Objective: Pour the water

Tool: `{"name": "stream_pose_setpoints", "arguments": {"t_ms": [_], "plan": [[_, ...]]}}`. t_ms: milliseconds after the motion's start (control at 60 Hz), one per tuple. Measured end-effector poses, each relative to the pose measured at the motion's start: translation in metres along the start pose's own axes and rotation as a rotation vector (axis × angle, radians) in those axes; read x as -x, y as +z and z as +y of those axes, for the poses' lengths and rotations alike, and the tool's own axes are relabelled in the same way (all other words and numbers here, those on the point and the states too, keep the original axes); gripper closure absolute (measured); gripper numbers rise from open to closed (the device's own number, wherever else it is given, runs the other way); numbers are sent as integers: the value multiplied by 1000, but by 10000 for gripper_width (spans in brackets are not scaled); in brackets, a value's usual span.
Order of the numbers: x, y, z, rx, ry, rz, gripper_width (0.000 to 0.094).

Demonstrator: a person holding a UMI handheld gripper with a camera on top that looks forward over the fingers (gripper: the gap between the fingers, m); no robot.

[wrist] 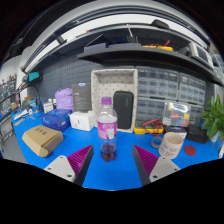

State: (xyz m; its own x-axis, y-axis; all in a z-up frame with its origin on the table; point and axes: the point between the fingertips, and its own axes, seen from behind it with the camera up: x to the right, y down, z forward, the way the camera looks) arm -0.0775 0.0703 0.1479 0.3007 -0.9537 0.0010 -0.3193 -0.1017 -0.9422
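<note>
A clear plastic bottle [107, 128] with a purple cap and some dark liquid at its bottom stands upright on the blue table [112, 172], just ahead of my fingers. To its right, farther off, stands a clear glass cup [176, 119] behind a small red-and-white pot [171, 146]. My gripper [113, 160] is open, its purple pads [80, 158] spread wide on either side, with nothing between them. The bottle sits slightly left of the middle line between the fingers and is not touched.
A tan box [42, 140] and a blue box [56, 120] lie to the left. A white carton [82, 120] and a purple bag [65, 99] stand behind them. Beyond are a white crate with a black panel [116, 98], drawer cabinets [160, 95] and a green plant [214, 117].
</note>
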Motion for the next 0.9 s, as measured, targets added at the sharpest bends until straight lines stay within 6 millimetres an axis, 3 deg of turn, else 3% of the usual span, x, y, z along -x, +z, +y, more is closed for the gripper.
{"name": "stream_pose_setpoints", "arguments": {"t_ms": [217,383,450,517,733,800,900], "plan": [[-12,33,-22,-16,11,6,130],[-24,54,-24,-23,-3,35,147],[-29,59,-24,-46,2,49,220],[-40,62,-25,-76,1,86,413],[-42,60,-12,-131,61,92,572],[-37,69,-15,-123,78,88,577],[-37,67,-19,-110,117,88,579]]}}
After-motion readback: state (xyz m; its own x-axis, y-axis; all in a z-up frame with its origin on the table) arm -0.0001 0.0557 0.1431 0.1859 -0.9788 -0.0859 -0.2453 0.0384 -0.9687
